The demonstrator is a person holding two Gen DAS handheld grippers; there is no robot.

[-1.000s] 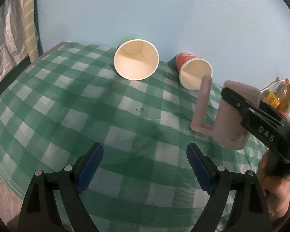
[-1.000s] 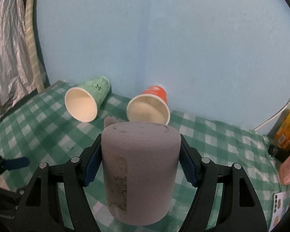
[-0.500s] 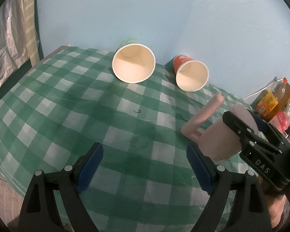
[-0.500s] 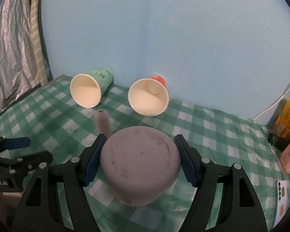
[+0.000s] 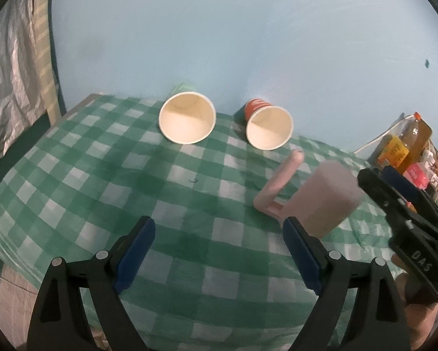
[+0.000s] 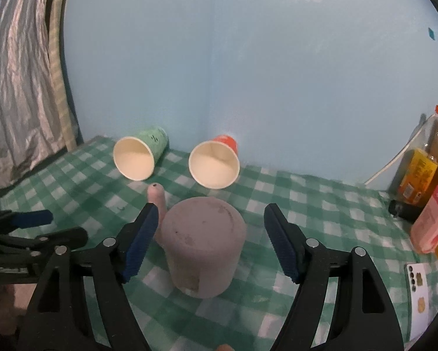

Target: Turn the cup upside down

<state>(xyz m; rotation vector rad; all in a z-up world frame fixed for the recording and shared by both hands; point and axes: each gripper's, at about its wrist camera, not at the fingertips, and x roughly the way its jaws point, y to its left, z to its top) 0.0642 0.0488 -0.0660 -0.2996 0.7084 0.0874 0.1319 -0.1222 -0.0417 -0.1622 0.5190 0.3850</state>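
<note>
The pink mug point(image 6: 203, 245) stands upside down on the green checked tablecloth point(image 6: 321, 213), its flat base up and its handle on the left. My right gripper point(image 6: 210, 242) is open, its blue pads apart on both sides of the mug and not touching it. In the left wrist view the mug point(image 5: 324, 199) is at the right, with the right gripper point(image 5: 400, 204) beside it. My left gripper point(image 5: 216, 251) is open and empty over the cloth, left of the mug.
A green paper cup point(image 6: 140, 155) and an orange paper cup point(image 6: 216, 165) lie on their sides near the blue wall, mouths toward me. Bottles and a carton point(image 6: 423, 181) stand at the right, with a phone point(image 6: 420, 280) near the front right.
The right gripper turned the mug over, set it down base up on the cloth, then opened and let go. The left gripper stayed open and drew back slightly.
</note>
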